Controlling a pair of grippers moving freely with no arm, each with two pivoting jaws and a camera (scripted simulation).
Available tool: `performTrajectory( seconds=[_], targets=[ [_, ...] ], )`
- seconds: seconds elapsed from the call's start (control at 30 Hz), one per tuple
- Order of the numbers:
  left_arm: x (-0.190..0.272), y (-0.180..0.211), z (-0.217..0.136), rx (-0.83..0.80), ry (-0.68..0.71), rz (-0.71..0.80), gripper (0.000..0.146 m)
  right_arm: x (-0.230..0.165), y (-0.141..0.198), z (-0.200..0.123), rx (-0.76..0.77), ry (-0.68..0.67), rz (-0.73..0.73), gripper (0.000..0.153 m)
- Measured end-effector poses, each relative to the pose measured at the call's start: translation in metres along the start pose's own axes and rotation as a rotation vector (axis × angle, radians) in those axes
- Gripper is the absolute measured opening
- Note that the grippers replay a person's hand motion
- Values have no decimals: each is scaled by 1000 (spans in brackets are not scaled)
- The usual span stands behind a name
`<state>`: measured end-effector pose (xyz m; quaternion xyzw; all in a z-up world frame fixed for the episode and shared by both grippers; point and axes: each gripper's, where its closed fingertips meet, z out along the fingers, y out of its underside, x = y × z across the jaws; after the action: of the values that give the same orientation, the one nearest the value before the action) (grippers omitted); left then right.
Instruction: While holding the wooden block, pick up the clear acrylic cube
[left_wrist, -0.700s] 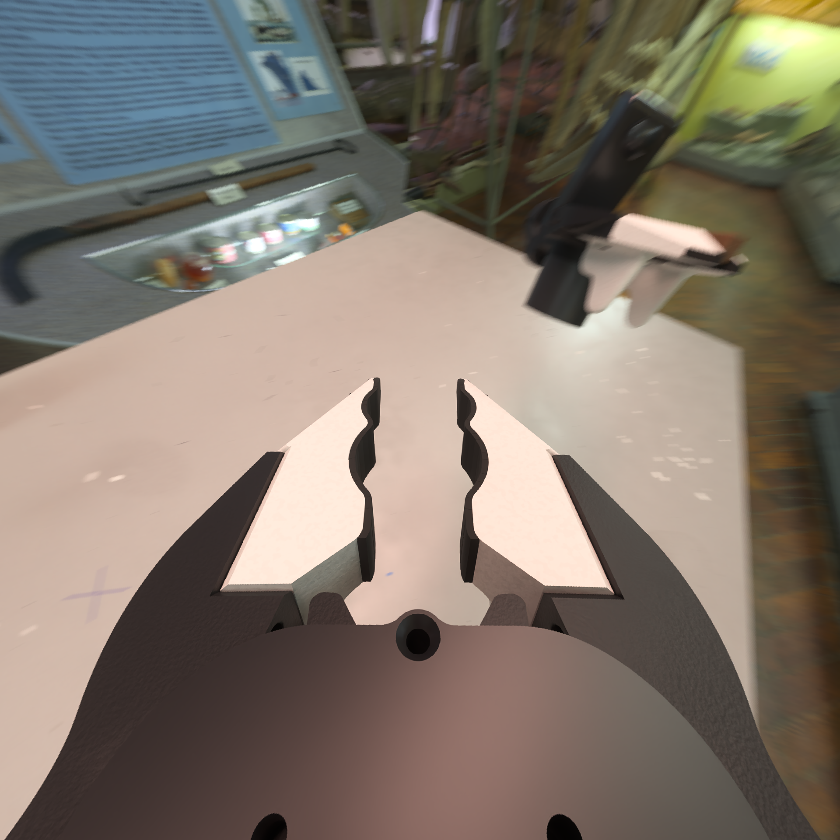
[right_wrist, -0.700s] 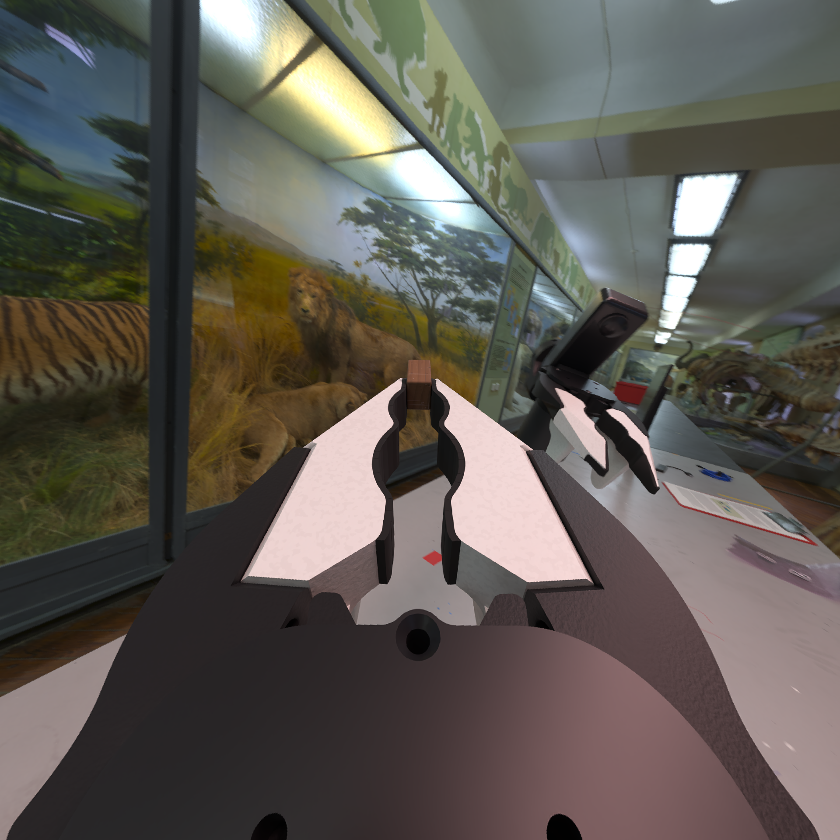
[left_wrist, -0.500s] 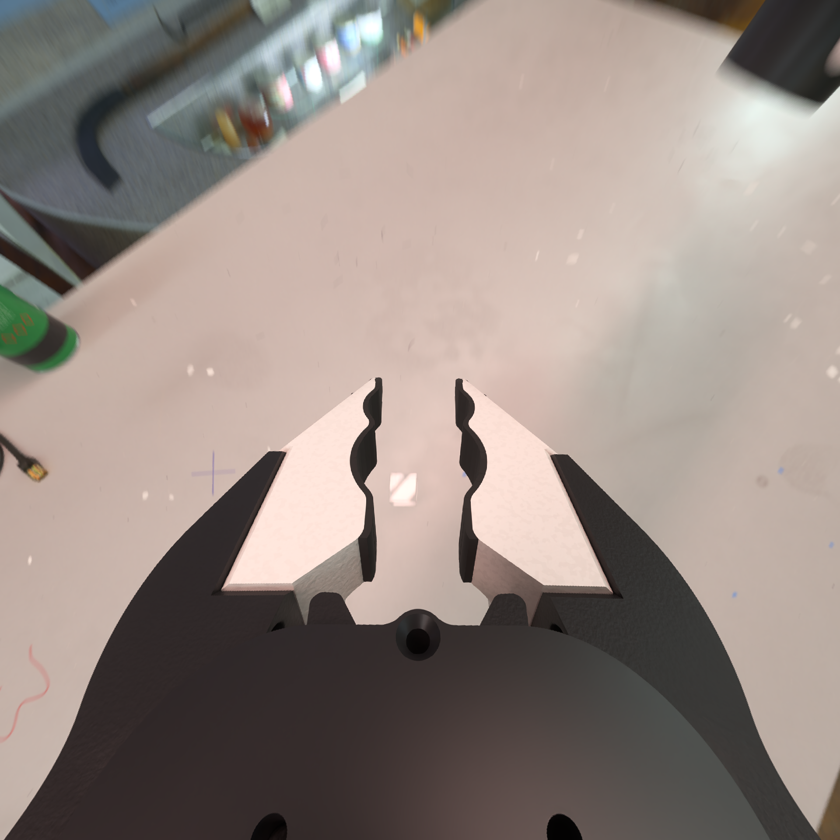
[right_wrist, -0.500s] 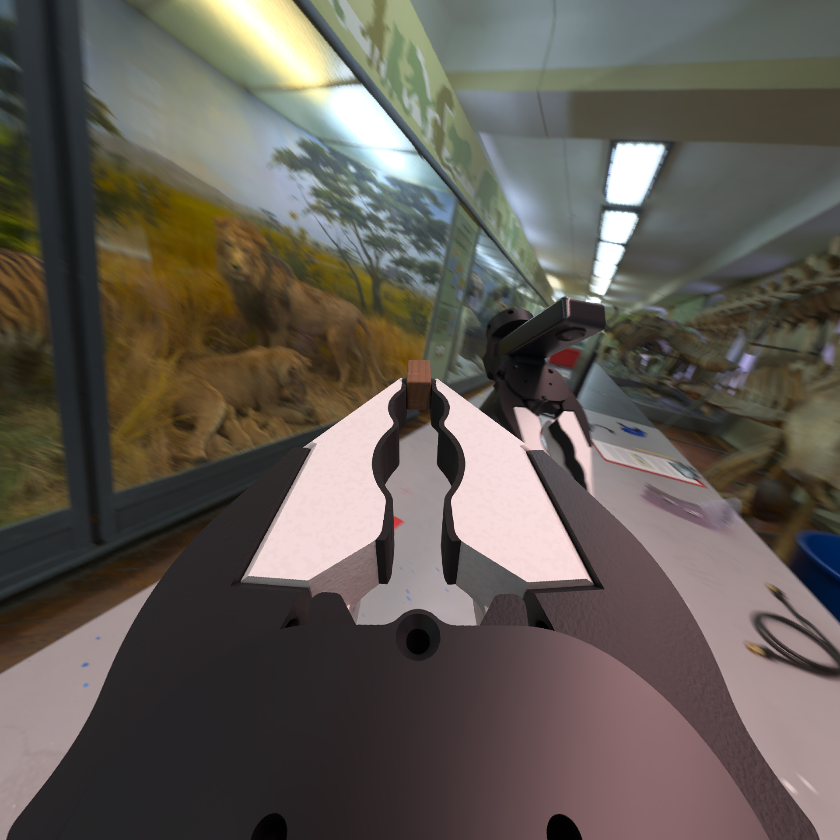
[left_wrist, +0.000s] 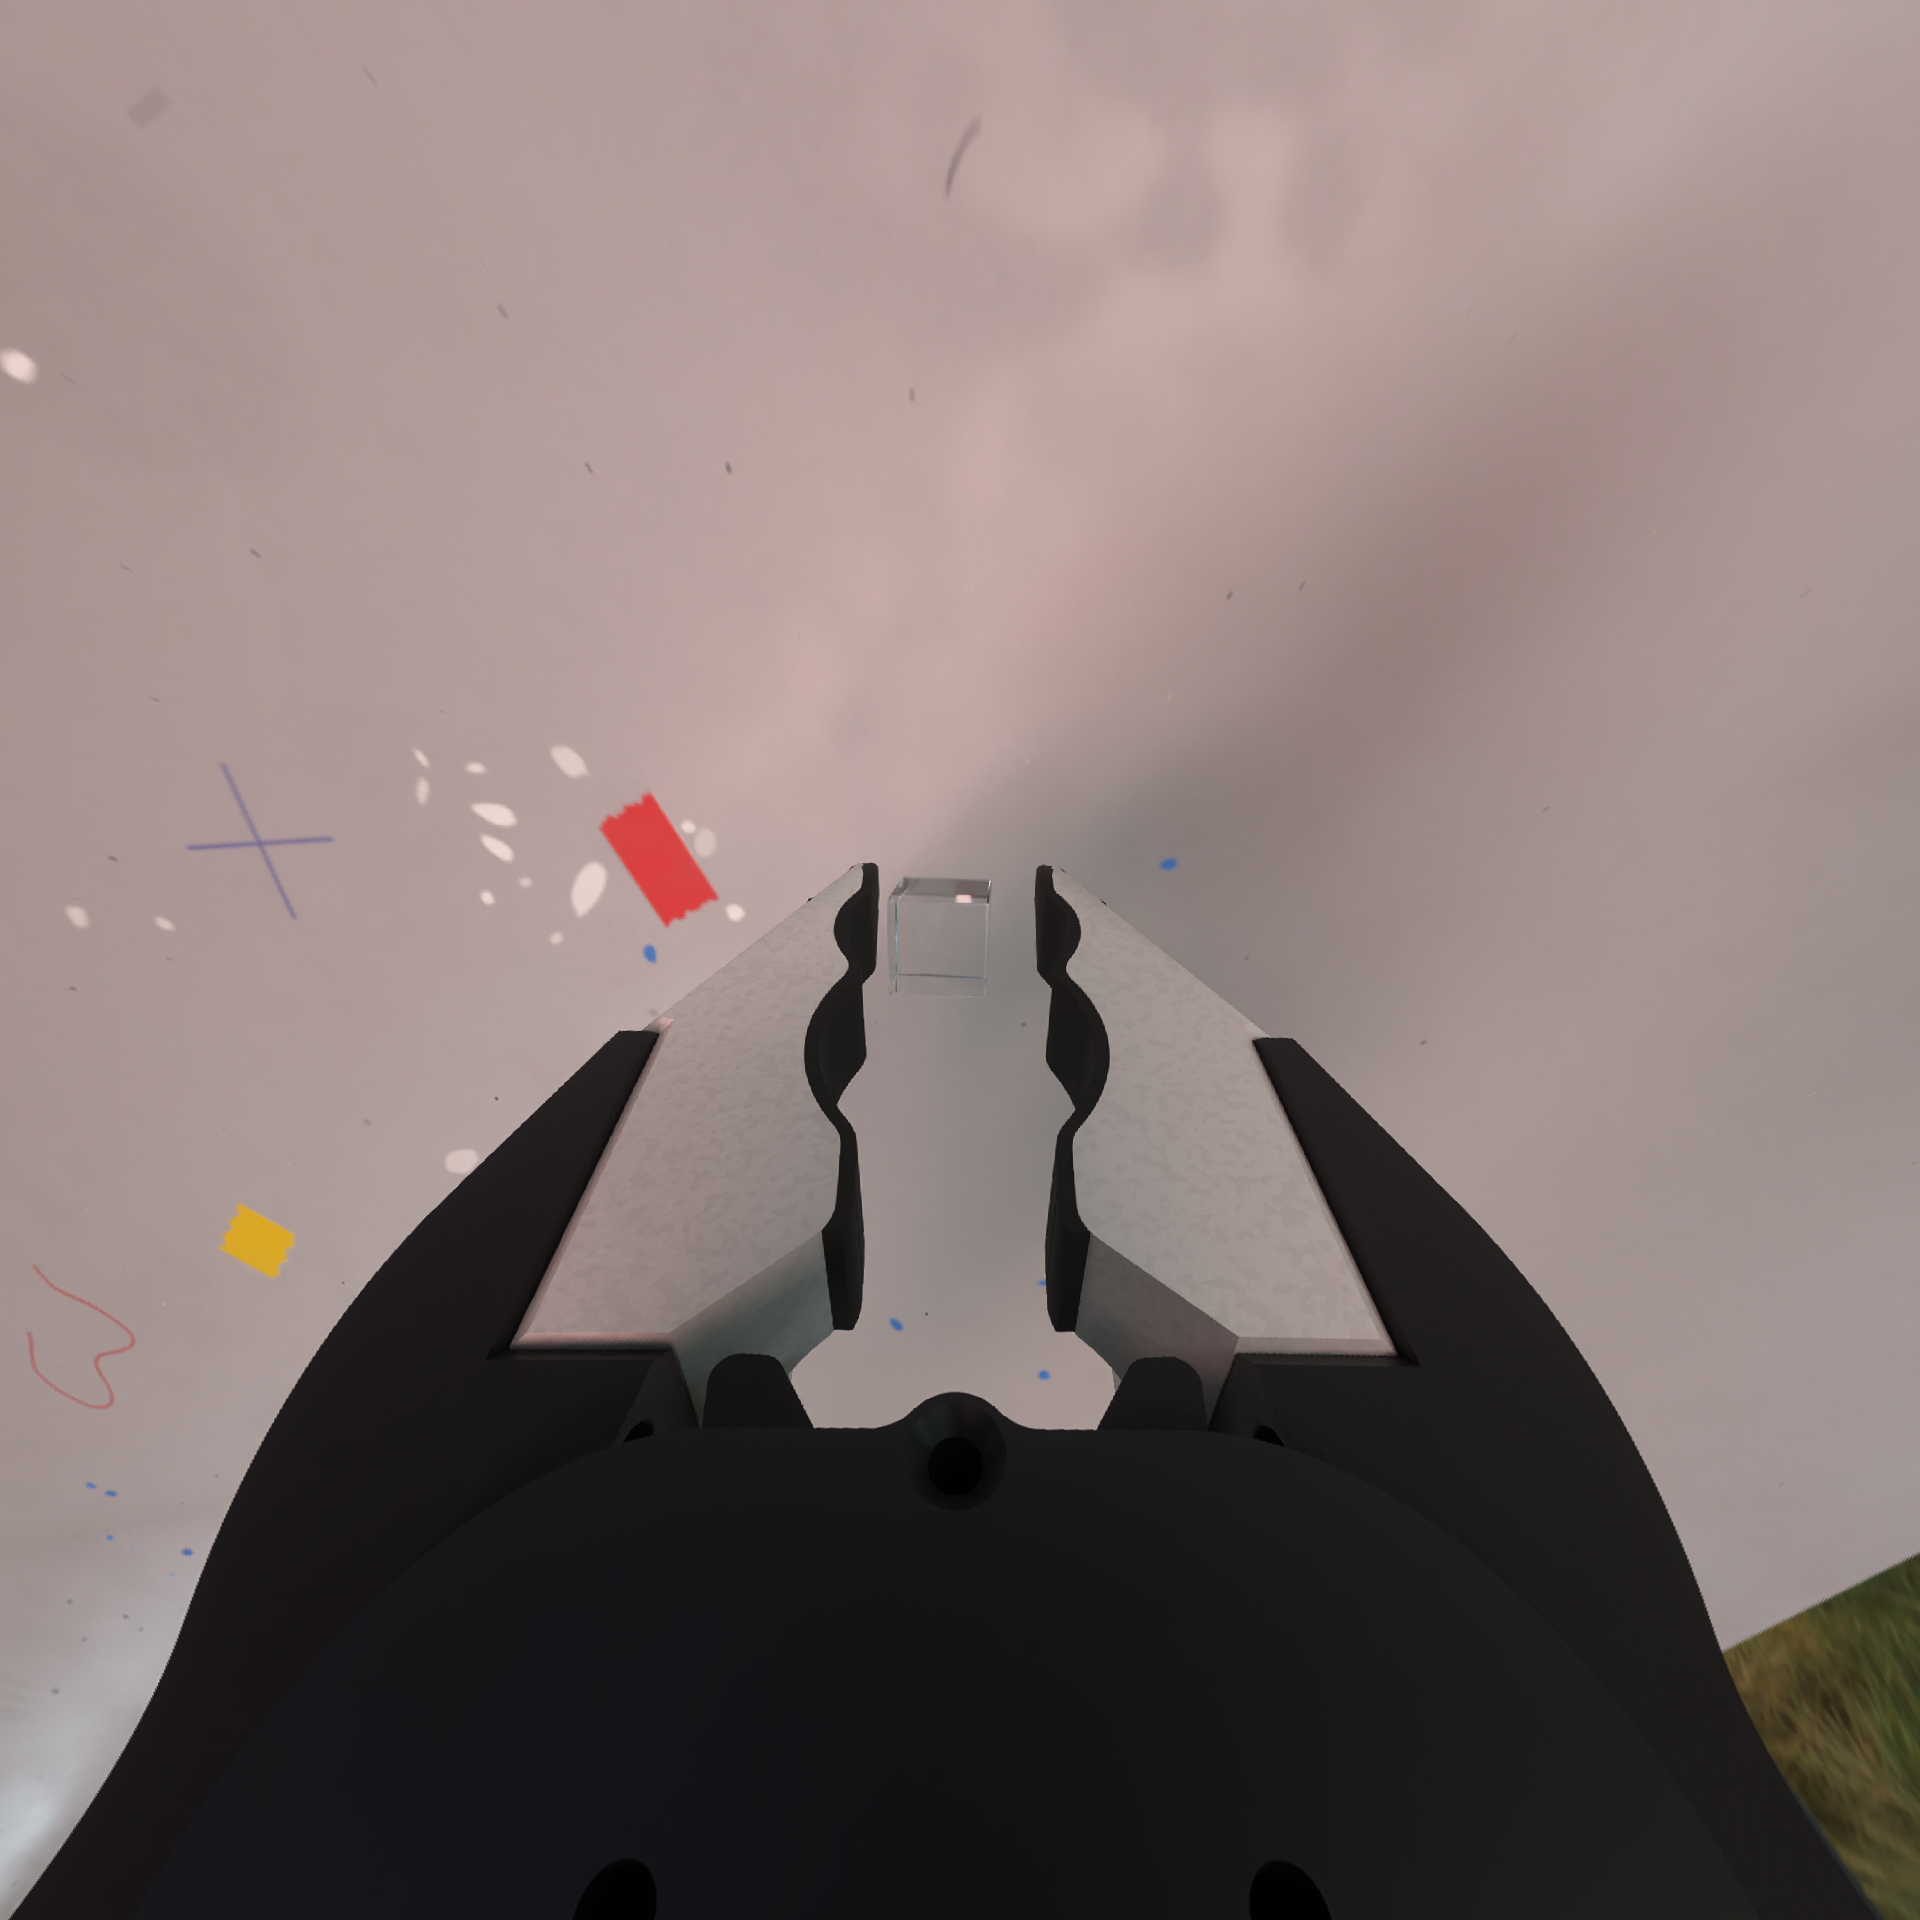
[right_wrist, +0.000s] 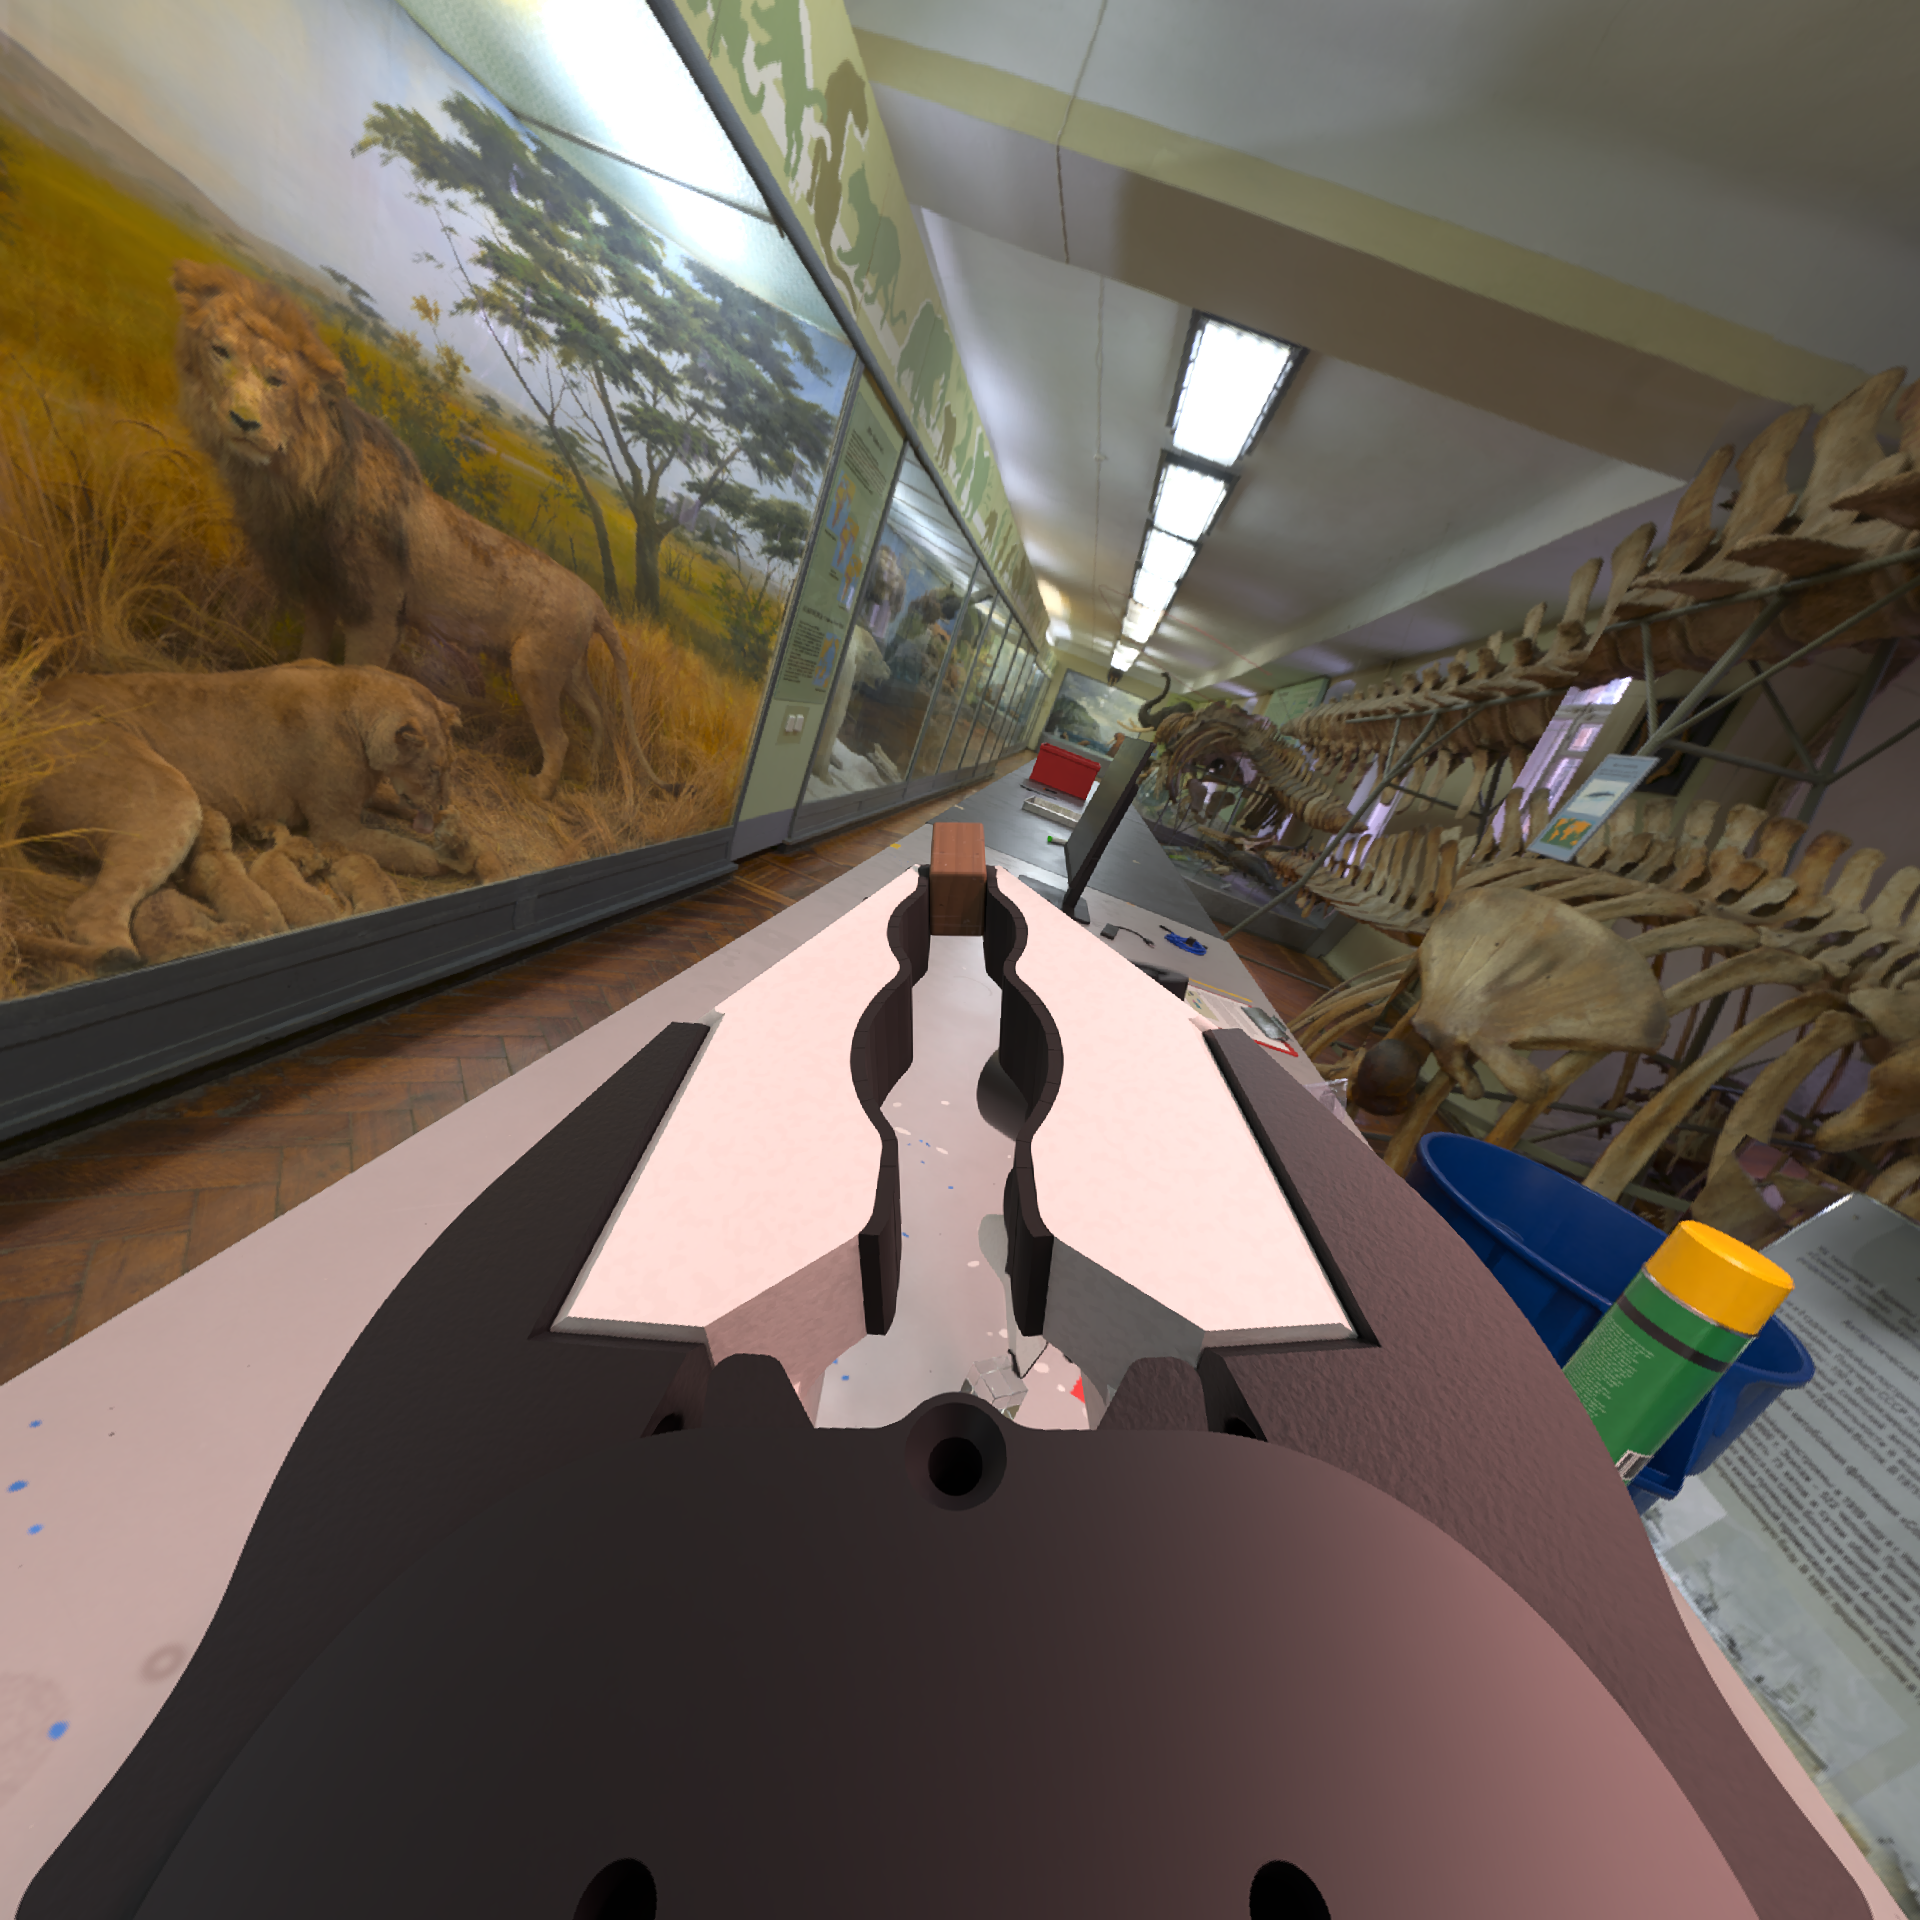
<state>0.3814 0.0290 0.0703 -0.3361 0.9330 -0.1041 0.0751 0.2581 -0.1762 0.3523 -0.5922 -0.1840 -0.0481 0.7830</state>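
Note:
The clear acrylic cube (left_wrist: 940, 935) rests on the pale table (left_wrist: 1143, 468). My left gripper (left_wrist: 956, 878) points down at the table and is open. The cube sits between its fingertips, nearer the left finger (left_wrist: 727, 1091), with a gap on each side. My right gripper (right_wrist: 956, 883) is shut on the small brown wooden block (right_wrist: 956, 894), pinched at its fingertips and held above the table. In the right wrist view a small clear shape (right_wrist: 992, 1387) shows low in the gap between the fingers. It may be the cube.
A red tape piece (left_wrist: 658, 857) and a yellow tape piece (left_wrist: 257, 1240) lie left of the left gripper. A blue bucket (right_wrist: 1538, 1226), a green spray can with a yellow cap (right_wrist: 1662, 1340) and printed paper (right_wrist: 1829, 1507) are right of the right gripper. The table edge (left_wrist: 1829, 1626) is lower right.
My left gripper has tipped down and moved over the table; the clear cube now sits between its open fingertips. My right gripper has turned while still holding the wooden block.

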Motion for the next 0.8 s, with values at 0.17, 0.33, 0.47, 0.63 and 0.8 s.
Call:
performTrajectory(
  seconds=[0.17, 0.33, 0.47, 0.63, 0.8],
  targets=[
    [-7, 25, 22, -137, 17, 8, 41, -2, -6, -7, 19, 5, -16, 9],
    [-7, 45, 39, -256, 43, 13, 45, -2, -7, -11, 27, 11, -20, 9],
    [-4, 50, 45, -303, 71, 4, 35, -3, -7, -12, 22, 9, -28, 9],
    [0, 49, 44, -298, 148, -48, 27, -2, -5, -13, 19, 10, -25, 9],
    [51, 39, 31, -272, 593, -260, 27, -1, -1, -12, 2, 8, -19, 9]
  ],
)
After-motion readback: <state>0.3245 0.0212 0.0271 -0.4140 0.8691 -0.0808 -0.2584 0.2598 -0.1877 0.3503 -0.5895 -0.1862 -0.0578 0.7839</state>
